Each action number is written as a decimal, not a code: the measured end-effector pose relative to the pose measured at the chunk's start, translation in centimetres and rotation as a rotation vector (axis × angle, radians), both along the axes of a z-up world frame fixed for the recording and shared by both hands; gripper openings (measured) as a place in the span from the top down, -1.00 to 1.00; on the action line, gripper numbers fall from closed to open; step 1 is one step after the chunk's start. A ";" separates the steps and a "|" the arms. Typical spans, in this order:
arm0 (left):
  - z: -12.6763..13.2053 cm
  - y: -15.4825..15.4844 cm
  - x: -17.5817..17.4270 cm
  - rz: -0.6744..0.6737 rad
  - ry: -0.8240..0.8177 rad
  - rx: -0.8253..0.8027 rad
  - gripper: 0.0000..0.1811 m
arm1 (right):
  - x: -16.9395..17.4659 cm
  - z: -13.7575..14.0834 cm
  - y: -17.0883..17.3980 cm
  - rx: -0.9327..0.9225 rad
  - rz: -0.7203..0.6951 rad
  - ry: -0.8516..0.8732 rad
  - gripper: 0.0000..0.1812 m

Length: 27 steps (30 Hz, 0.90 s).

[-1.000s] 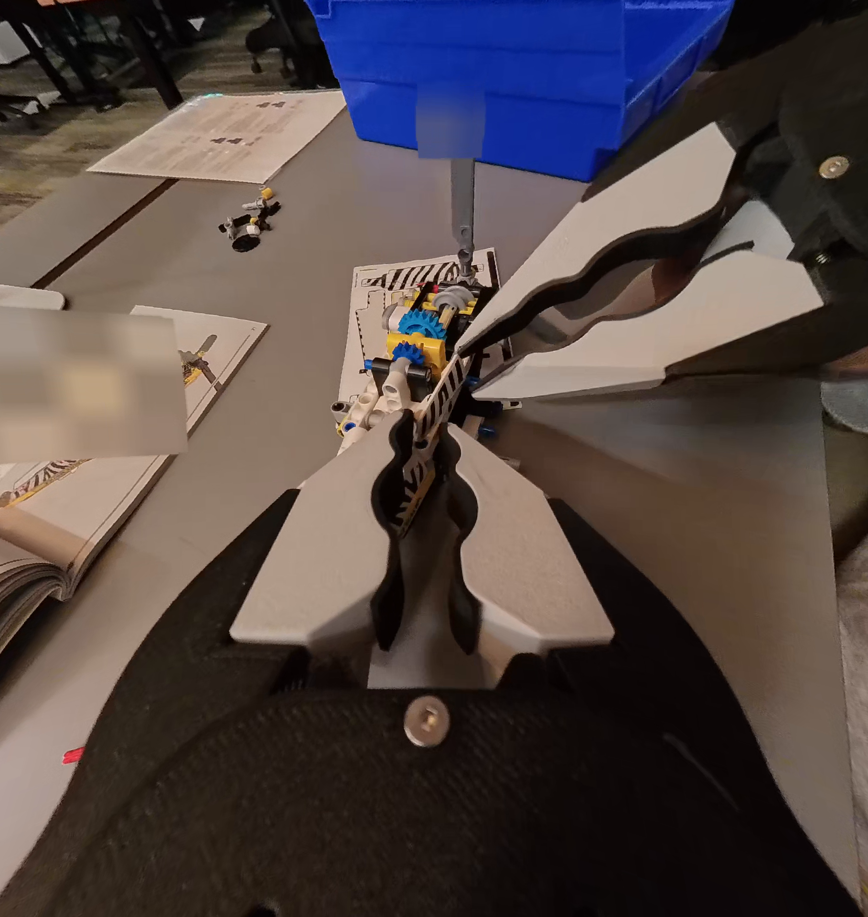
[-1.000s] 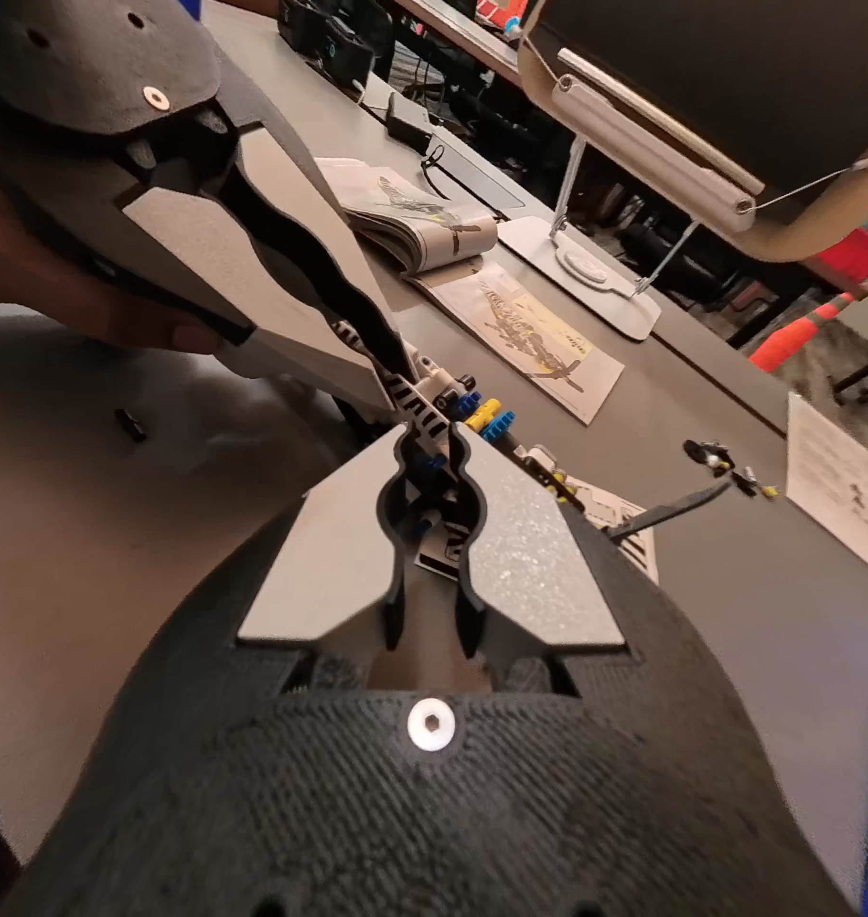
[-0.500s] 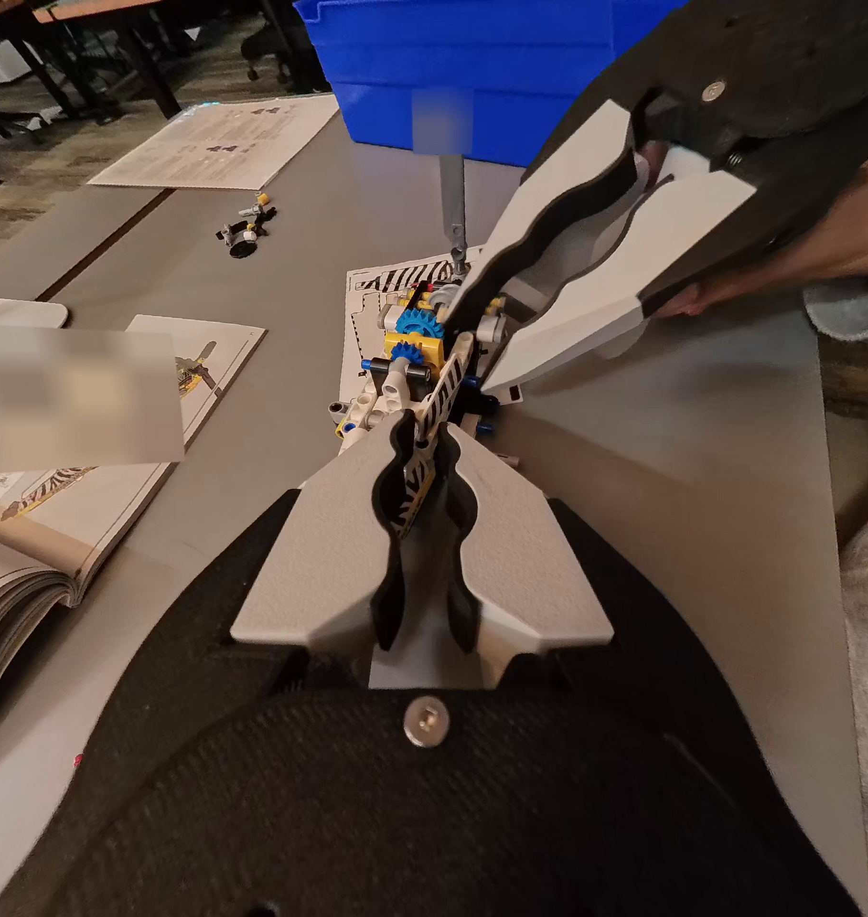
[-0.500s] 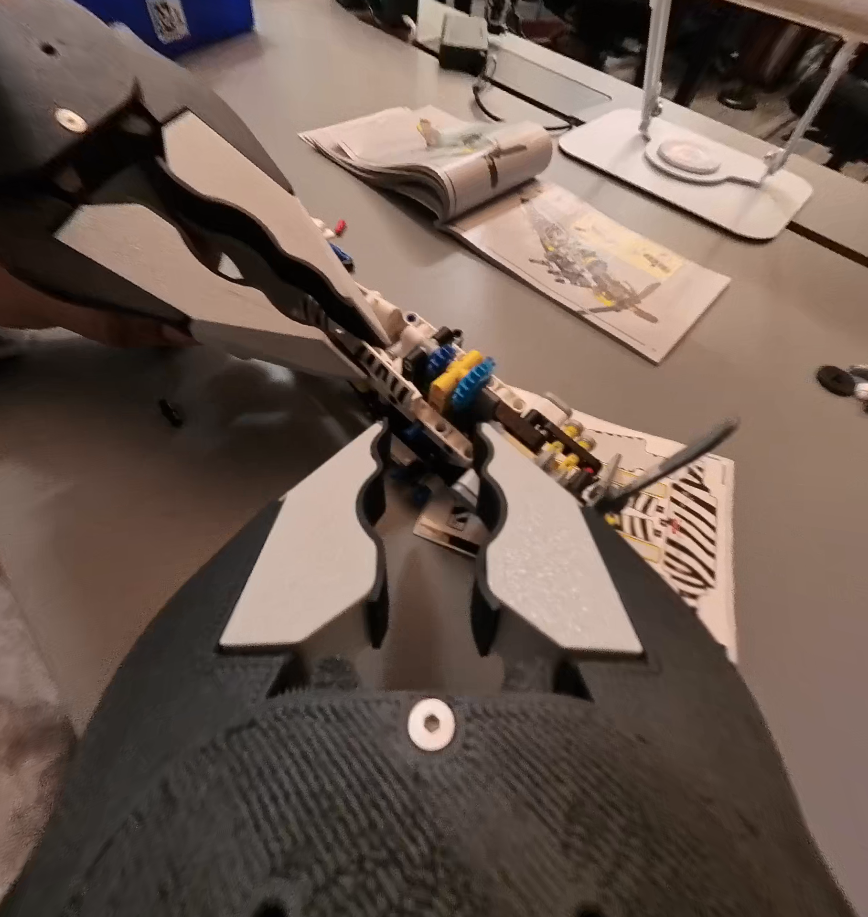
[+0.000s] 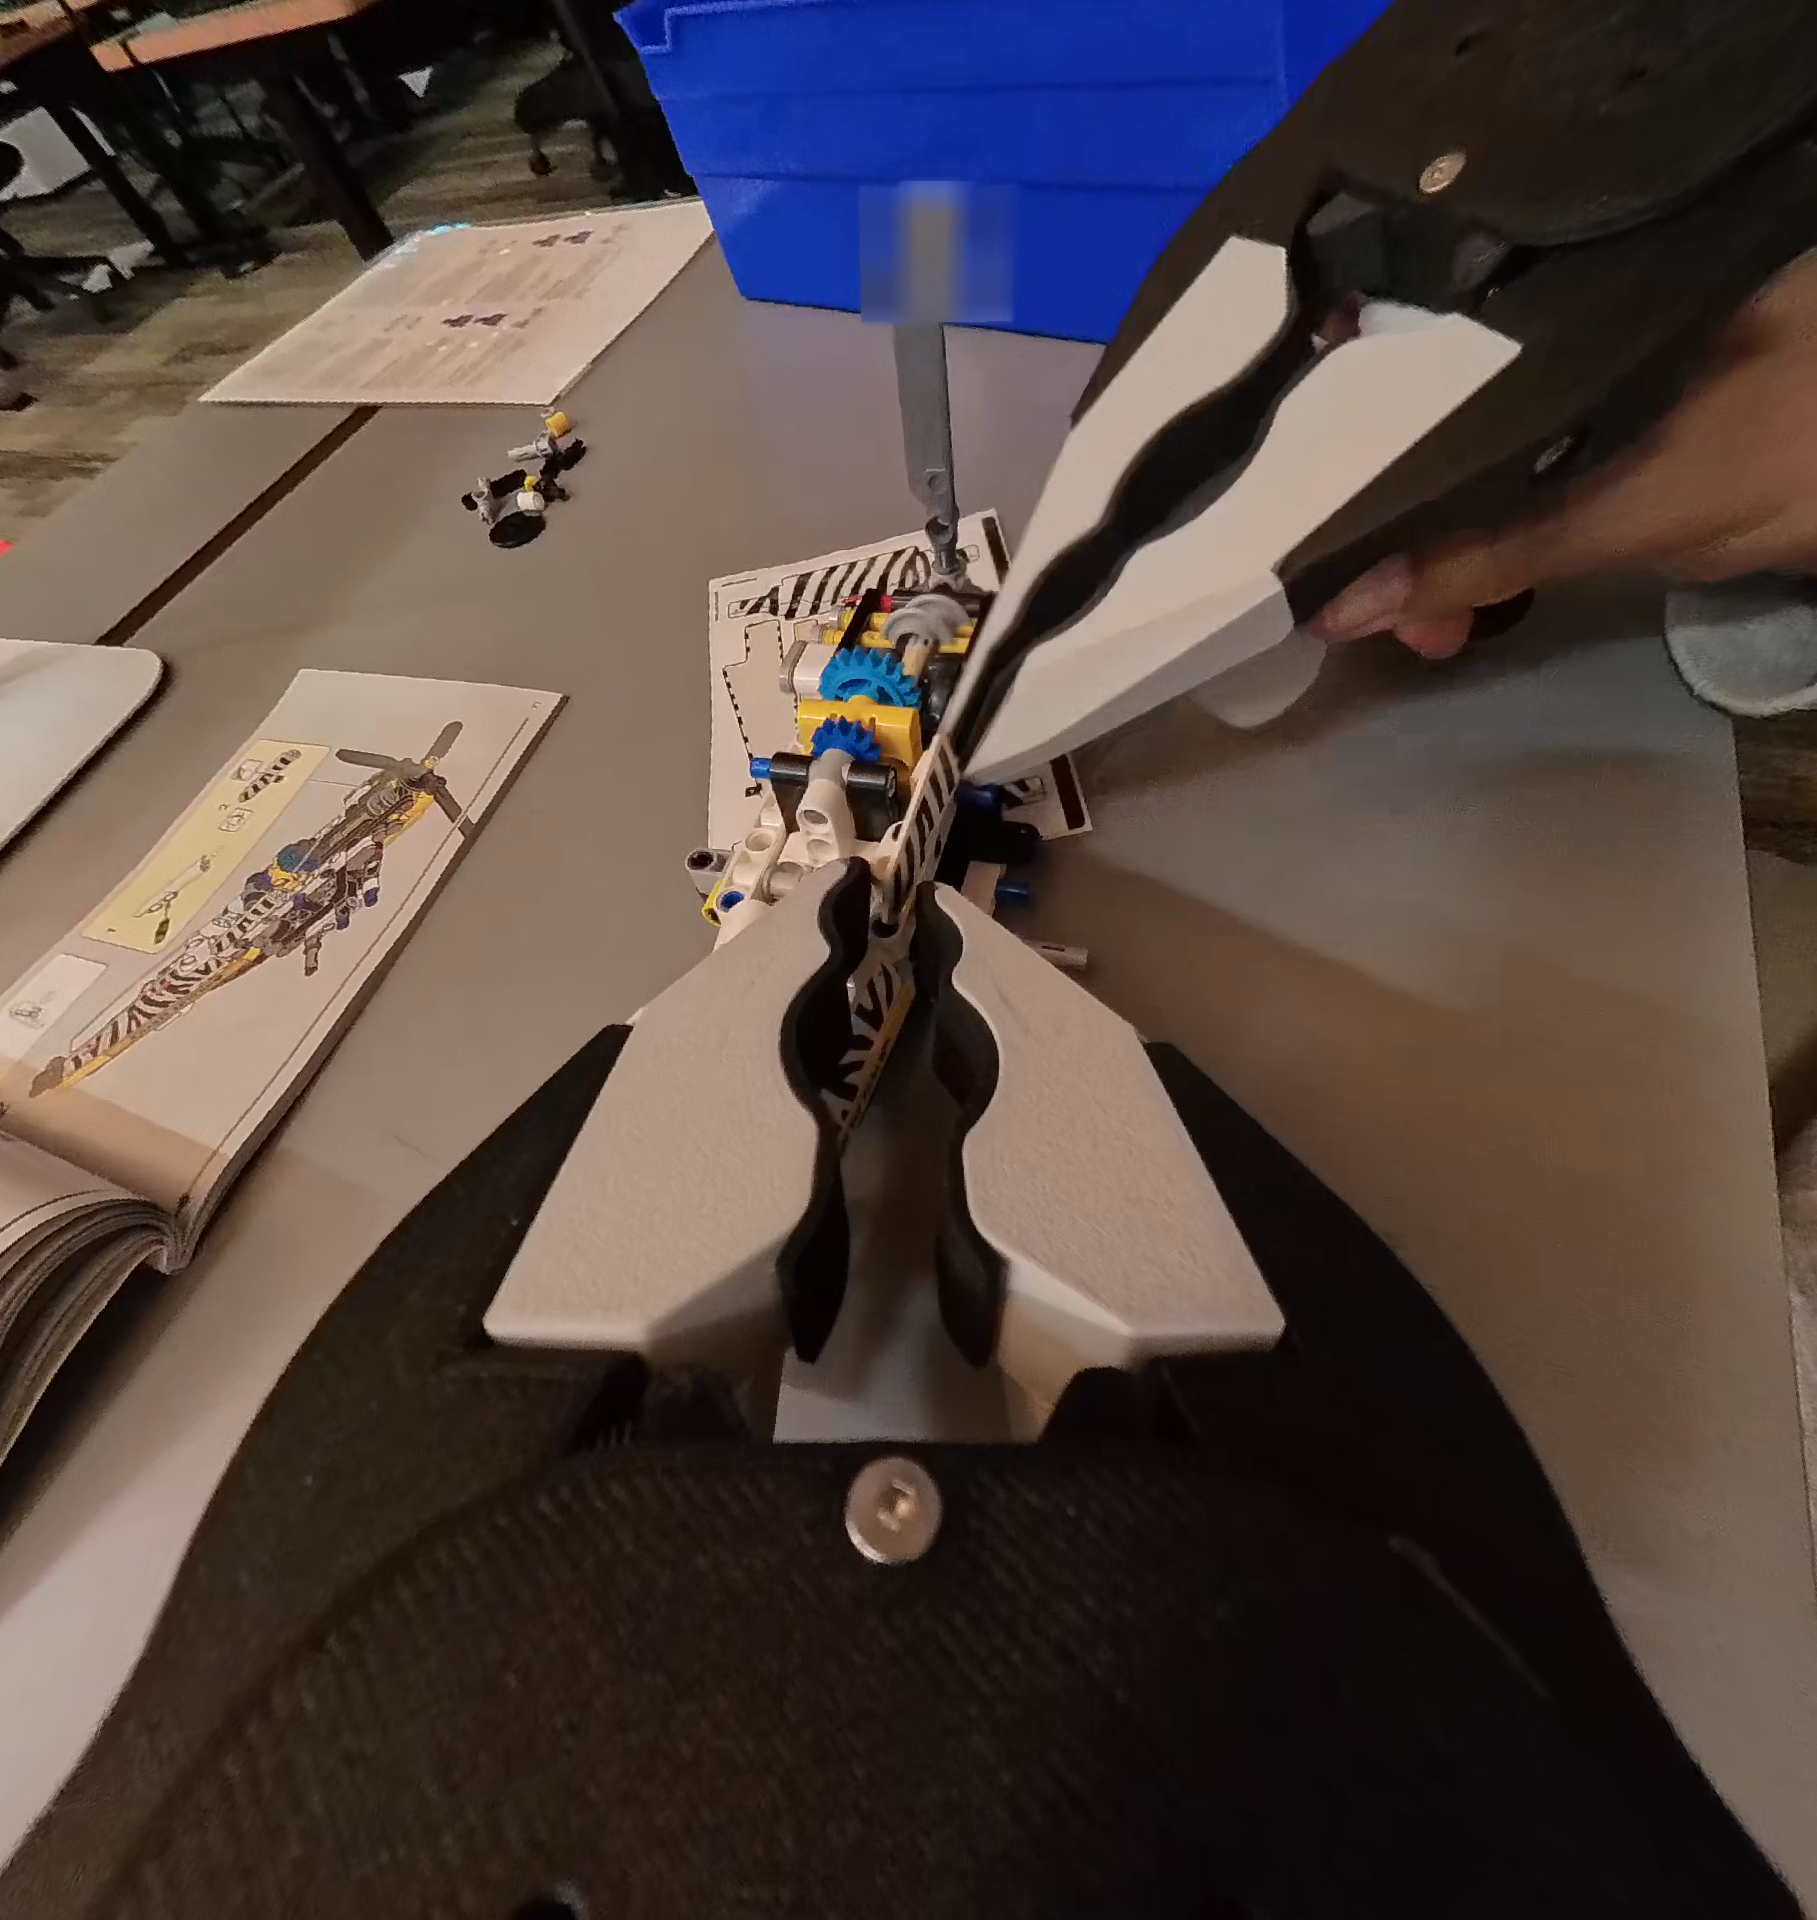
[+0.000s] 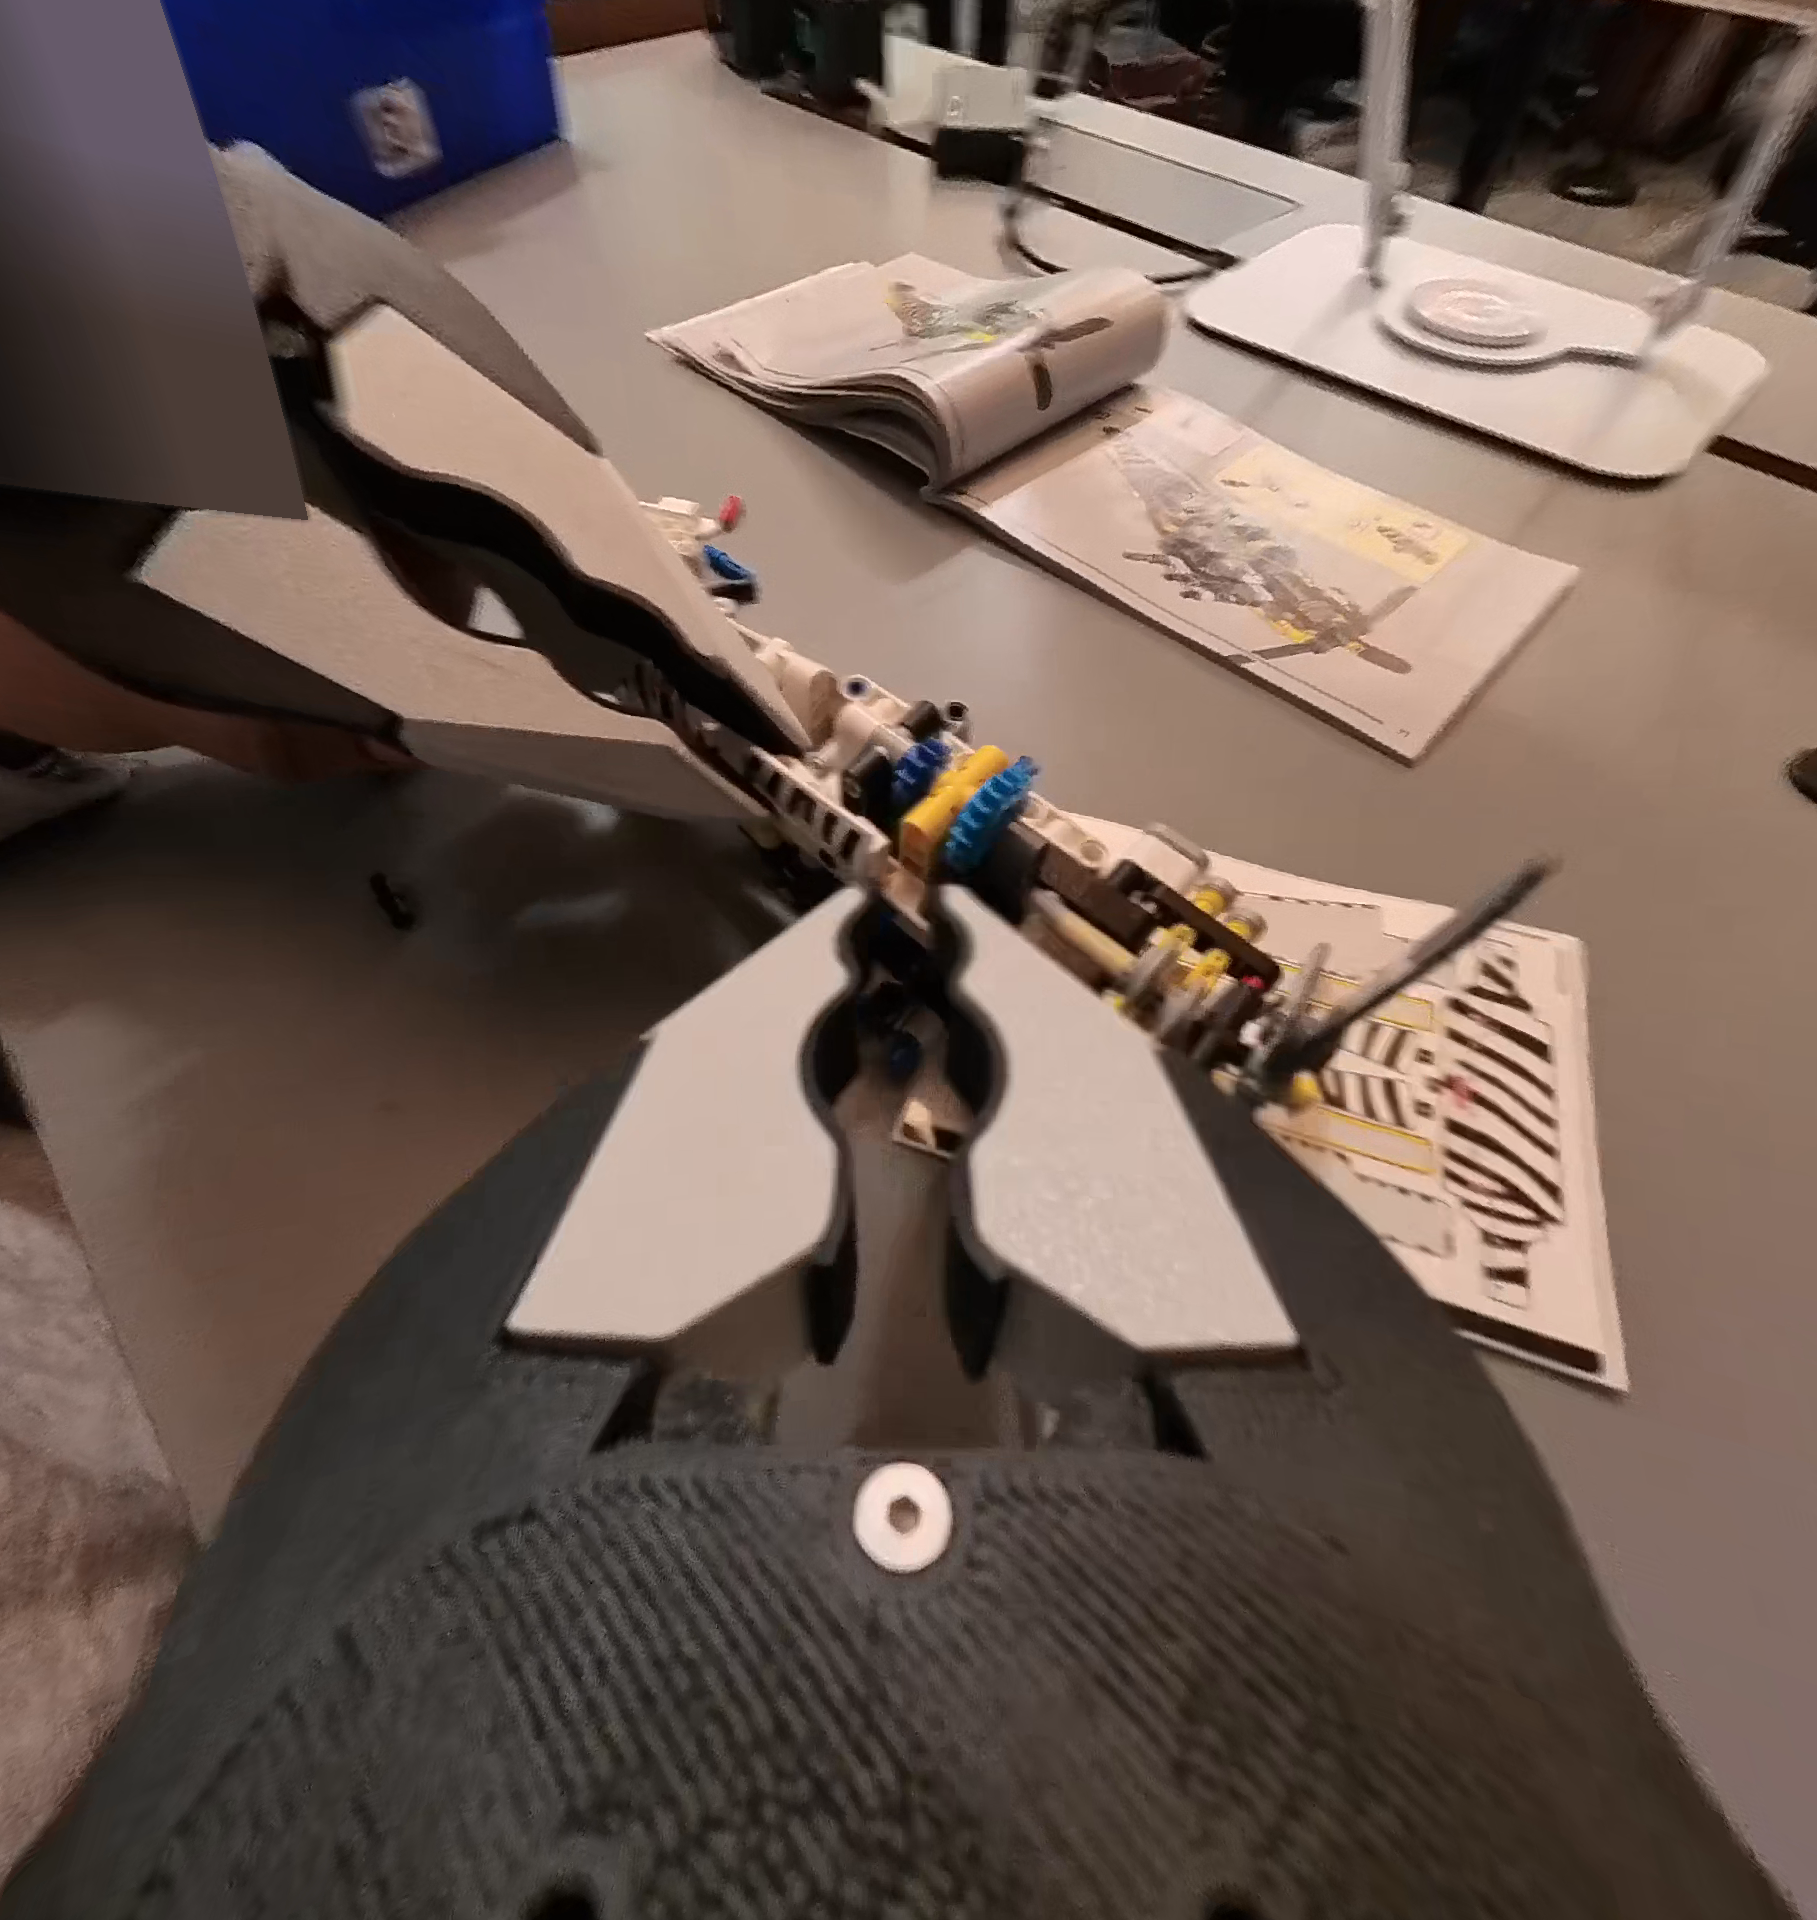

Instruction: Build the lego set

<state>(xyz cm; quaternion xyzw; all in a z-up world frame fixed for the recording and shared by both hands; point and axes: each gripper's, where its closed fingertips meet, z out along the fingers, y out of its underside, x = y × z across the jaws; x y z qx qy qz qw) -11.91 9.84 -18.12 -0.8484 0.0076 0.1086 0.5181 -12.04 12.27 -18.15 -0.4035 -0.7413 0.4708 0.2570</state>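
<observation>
With my left gripper (image 5: 899,914) clamped on the half-built Lego helicopter (image 5: 862,748) and my right gripper (image 6: 899,920) nearly closed against it, loose pieces (image 5: 525,483) toward the desk's far edge remain unattached.

1. Two hand-held grippers: the left hand-held gripper (image 5: 899,914) and the right hand-held gripper (image 6: 899,914).
2. One partly built lego model (image 5: 850,727), with two blue gears on it.
3. One open instruction booklet (image 5: 229,935).
4. One striped sticker sheet (image 6: 1455,1122).
5. One loose printed sheet (image 5: 468,312).
6. One stack of blue bins (image 5: 945,125).
7. One small cluster of loose lego parts (image 5: 525,483).
8. One flat grey stand base (image 6: 1486,343).
</observation>
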 end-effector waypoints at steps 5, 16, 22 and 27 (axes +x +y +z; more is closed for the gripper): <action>0.0 0.0 0.0 0.000 -0.007 0.004 0.93 | -0.1 0.2 0.1 -0.057 -0.009 -0.024 0.69; 0.0 0.0 0.0 0.001 -0.004 0.007 0.93 | -0.2 0.6 0.4 -0.068 -0.029 -0.001 0.73; 0.0 0.0 0.1 0.005 0.019 0.004 0.93 | -0.3 0.4 0.5 -0.062 -0.037 -0.006 0.73; 0.0 0.0 0.0 0.014 0.020 0.005 0.93 | -0.4 0.1 0.4 -0.047 -0.040 -0.021 0.71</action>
